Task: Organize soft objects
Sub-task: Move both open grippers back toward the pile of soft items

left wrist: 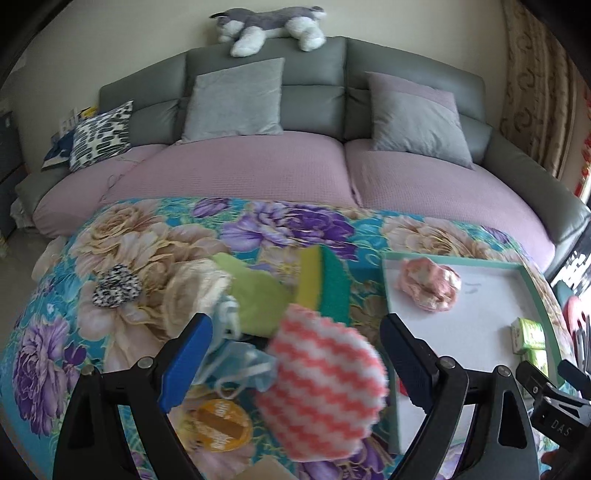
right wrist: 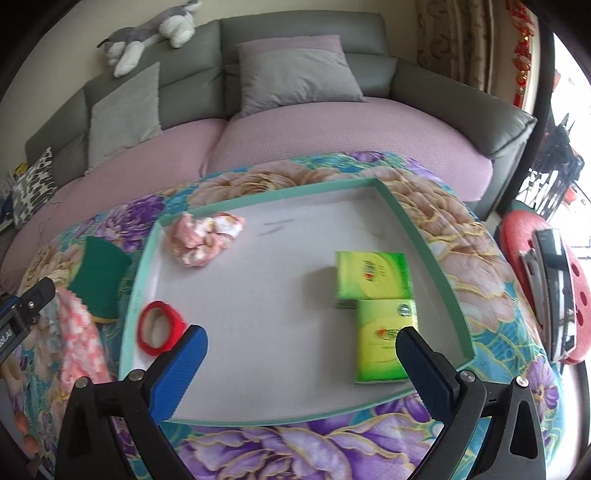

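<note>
My left gripper is open above a heap of soft things on the flowered table cover. A pink-and-white zigzag cloth lies between its fingers, and neither pad presses on it. Around it are a pale blue face mask, a green cloth, a yellow-green sponge, a cream fluffy piece and a black-and-white scrunchie. My right gripper is open over the teal-rimmed white tray with nothing between its fingers. The tray holds a crumpled pink cloth, a red tape ring and two green tissue packs.
A round orange lid lies near the table's front edge. Behind the table is a grey sofa with a mauve cover, cushions and a plush dog on its back. A red stool with objects on it is at the right.
</note>
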A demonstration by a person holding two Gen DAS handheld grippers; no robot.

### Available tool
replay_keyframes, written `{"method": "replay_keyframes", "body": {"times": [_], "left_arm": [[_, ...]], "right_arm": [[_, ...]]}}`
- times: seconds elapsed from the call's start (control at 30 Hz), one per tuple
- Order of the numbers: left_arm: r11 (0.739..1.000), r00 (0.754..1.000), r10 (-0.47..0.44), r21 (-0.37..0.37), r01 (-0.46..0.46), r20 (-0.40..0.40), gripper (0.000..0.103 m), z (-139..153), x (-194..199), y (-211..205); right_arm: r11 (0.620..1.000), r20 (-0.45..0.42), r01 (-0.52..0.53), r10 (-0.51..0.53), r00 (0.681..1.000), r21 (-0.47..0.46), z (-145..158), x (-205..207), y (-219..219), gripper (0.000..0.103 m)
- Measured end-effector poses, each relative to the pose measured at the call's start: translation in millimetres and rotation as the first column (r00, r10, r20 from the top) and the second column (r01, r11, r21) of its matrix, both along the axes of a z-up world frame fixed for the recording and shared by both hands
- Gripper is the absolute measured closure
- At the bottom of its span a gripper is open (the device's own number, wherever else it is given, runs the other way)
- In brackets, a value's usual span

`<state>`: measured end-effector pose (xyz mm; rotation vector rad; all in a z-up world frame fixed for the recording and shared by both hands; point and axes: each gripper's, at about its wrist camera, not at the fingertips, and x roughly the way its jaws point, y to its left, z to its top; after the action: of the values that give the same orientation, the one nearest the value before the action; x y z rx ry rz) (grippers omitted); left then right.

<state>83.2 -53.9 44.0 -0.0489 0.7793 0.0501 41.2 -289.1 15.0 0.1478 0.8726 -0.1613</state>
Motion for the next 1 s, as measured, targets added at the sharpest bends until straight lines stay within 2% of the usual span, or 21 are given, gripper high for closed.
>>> {"method": "replay_keyframes", "body": {"times": [0.17, 0.37, 0.47, 0.7, 1.0], "left_arm": [[0.992, 0.992, 0.127, -0.014, -0.127, -0.007, 0.011, 3, -4, 49], [0.96, 0.961, 0.278, -0.027, -0.278, -0.003, 0.011, 5, -12, 109], [0.947, 0.947, 0.32, -0.029, -0.32, -0.012, 0.011, 3, -16, 132], [0.92, 0.921, 0.387, -0.045, -0.389, -0.033, 0.011, -3, -24, 178], [0.902, 0.905, 0.42, -0.073, -0.425, -0.073, 0.011, -18, -20, 221]], "right_arm": [[0.996, 0.038, -0.075, 0.073, 0.997, 0.05, 8, 5, 30, 0.0], [0.978, 0.067, -0.168, 0.16, 0.985, 0.126, 13, 13, 70, 0.0], [0.968, 0.064, -0.213, 0.206, 0.976, 0.129, 11, 18, 96, 0.0], [0.946, 0.049, -0.307, 0.303, 0.952, 0.101, 6, 27, 154, 0.0], [0.918, 0.099, -0.389, 0.381, 0.919, 0.078, 8, 34, 211, 0.0]]}}
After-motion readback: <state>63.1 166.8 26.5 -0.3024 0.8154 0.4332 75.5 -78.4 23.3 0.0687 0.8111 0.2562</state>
